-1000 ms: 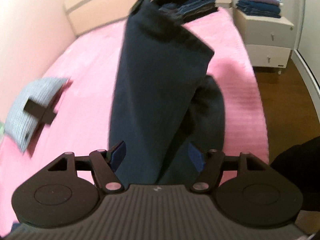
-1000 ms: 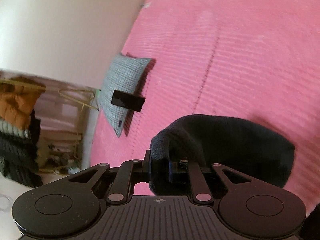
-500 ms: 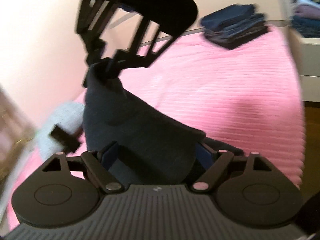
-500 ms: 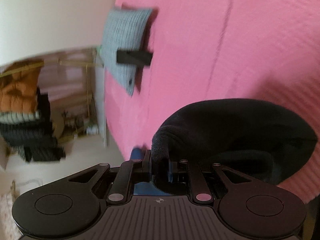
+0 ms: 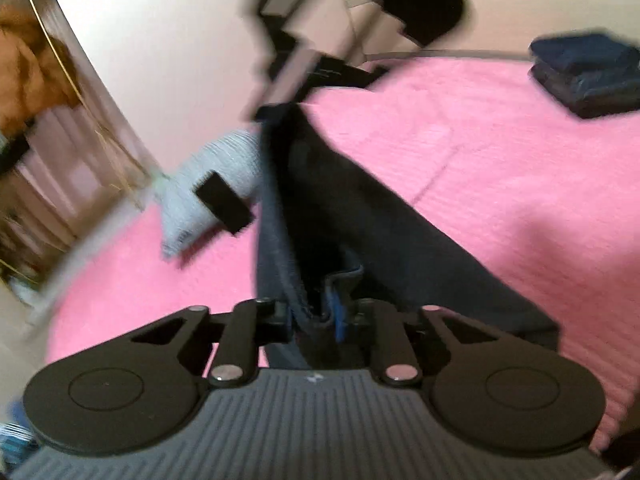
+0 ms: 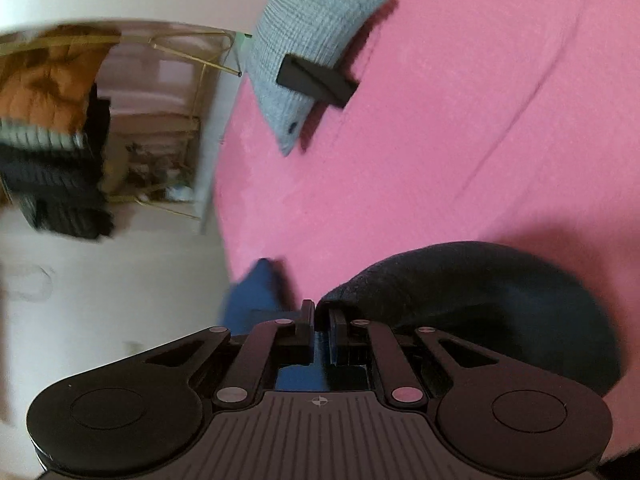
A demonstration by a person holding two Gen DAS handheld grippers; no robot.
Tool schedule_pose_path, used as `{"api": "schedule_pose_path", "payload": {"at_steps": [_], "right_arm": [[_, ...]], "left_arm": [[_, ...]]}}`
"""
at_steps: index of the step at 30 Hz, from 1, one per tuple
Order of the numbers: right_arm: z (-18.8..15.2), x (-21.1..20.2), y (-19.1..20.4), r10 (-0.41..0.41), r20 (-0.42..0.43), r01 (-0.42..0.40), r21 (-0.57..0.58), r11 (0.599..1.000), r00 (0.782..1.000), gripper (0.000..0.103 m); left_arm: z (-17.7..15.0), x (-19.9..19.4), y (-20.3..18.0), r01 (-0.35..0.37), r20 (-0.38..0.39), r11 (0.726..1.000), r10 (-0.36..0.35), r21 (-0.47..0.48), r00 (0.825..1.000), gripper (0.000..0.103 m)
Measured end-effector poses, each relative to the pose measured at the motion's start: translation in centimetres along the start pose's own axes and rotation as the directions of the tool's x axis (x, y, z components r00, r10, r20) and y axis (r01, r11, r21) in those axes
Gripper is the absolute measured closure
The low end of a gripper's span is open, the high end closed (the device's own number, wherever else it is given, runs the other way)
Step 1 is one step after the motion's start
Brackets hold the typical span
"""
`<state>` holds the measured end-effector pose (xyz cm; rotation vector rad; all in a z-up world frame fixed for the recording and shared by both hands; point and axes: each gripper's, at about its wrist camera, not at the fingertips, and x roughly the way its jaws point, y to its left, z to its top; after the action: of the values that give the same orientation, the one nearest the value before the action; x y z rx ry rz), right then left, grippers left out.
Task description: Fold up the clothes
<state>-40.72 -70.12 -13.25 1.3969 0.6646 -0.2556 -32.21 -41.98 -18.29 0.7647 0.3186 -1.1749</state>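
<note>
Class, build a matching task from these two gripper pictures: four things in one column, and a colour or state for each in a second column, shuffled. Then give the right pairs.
Things:
1. bedspread
2. small cushion
3. dark garment
4. folded pile

Colour or state:
A. held off the bed, pinched at both ends
B. pink, spread flat
C. pale grey-blue, with a black block on it
D. navy, lying at the far side of the bed

Pairs: 1-B, 2-C, 3-A, 4-D. The left gripper has just closed on the garment; the right gripper grips its other end.

Pink bed (image 6: 460, 120), grey pillow (image 6: 312, 40) (folded stack (image 5: 588, 76) beyond)
</note>
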Motion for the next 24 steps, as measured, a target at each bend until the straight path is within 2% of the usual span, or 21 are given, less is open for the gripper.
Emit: {"api": "schedule_pose_path", "payload": {"at_steps": [1,2,4,5,7,8,10,11,13,14,16,17,19,20,21,22,23,24], "right_arm": [[-0.7,-0.6,-0.5,-0.027,0.027,0.028,-0.047,0.998,0.999,0.076],[-1.5,-1.3,-1.0,-0.054,0.064,0.06,-0.093,0.994,0.996,0.046],[-4.0,-2.0,-1.8,-0.149,0.149,0.178,-0.203,0.963,0.978,0.014],[-5.4,-2.3,-2.2,-0.198,0.196,0.245,-0.255,0.935,0.96,0.014],[-8.7,-0.8,-3.1,-0.28,0.226,0.349,-0.378,0.857,0.933,0.014],[-10.5,0.5,-3.5,-0.317,0.232,0.39,-0.444,0.807,0.92,0.014],[-14.1,4.2,-4.1,-0.353,0.225,0.416,-0.585,0.696,0.908,0.014],[-15.7,6.1,-4.3,-0.368,0.225,0.42,-0.65,0.633,0.902,0.014],[-18.7,10.2,-4.5,-0.411,0.268,0.451,-0.766,0.457,0.871,0.014],[-19.8,12.1,-4.7,-0.437,0.299,0.471,-0.803,0.366,0.848,0.014],[-20.9,15.2,-5.5,-0.485,0.393,0.537,-0.82,0.199,0.781,0.014],[-20.9,15.9,-5.9,-0.494,0.422,0.559,-0.813,0.164,0.76,0.014],[-20.1,16.2,-6.6,-0.5,0.444,0.587,-0.791,0.17,0.743,0.017],[-19.7,16.4,-6.9,-0.504,0.455,0.601,-0.78,0.173,0.735,0.049],[-19.3,16.5,-7.3,-0.507,0.465,0.615,-0.769,0.175,0.726,0.069],[-18.9,16.1,-7.4,-0.505,0.461,0.62,-0.757,0.204,0.729,0.081],[-18.6,15.0,-7.4,-0.498,0.447,0.618,-0.745,0.251,0.743,0.086],[-18.4,13.5,-7.3,-0.486,0.423,0.609,-0.721,0.331,0.765,0.087]], "left_arm": [[-0.1,-0.2,1.6,0.027,0.003,1.0,-0.027,-0.008,1.0,0.092],[-0.1,-0.3,3.4,0.055,-0.001,0.998,-0.055,-0.017,0.999,0.092],[0.0,0.0,7.3,0.109,-0.016,0.993,-0.11,-0.036,0.994,0.093],[0.1,0.4,9.0,0.139,-0.027,0.989,-0.14,-0.041,0.99,0.093],[0.8,1.4,12.4,0.194,-0.042,0.98,-0.196,-0.032,0.98,0.093],[1.3,1.9,13.8,0.218,-0.049,0.976,-0.219,-0.023,0.975,0.093],[2.2,3.6,16.2,0.25,-0.065,0.968,-0.251,-0.021,0.966,0.093],[2.7,4.5,17.3,0.265,-0.073,0.964,-0.266,-0.023,0.961,0.093],[3.8,6.3,19.1,0.29,-0.086,0.957,-0.291,-0.03,0.953,0.093],[4.4,7.0,19.6,0.299,-0.09,0.954,-0.301,-0.039,0.949,0.093],[5.6,8.5,20.5,0.316,-0.097,0.947,-0.32,-0.057,0.942,0.093],[6.1,9.1,20.7,0.325,-0.097,0.944,-0.329,-0.055,0.939,0.093],[7.0,10.0,20.3,0.341,-0.092,0.94,-0.342,-0.028,0.935,0.093],[7.4,10.2,20.0,0.343,-0.09,0.939,-0.342,-0.002,0.935,0.093],[7.8,10.5,19.6,0.345,-0.089,0.938,-0.342,0.024,0.936,0.093],[8.1,10.8,19.1,0.346,-0.088,0.937,-0.342,0.043,0.936,0.093],[8.3,11.0,18.7,0.347,-0.086,0.936,-0.342,0.057,0.936,0.093],[8.5,11.1,18.4,0.349,-0.085,0.935,-0.343,0.07,0.936,0.093]]}}
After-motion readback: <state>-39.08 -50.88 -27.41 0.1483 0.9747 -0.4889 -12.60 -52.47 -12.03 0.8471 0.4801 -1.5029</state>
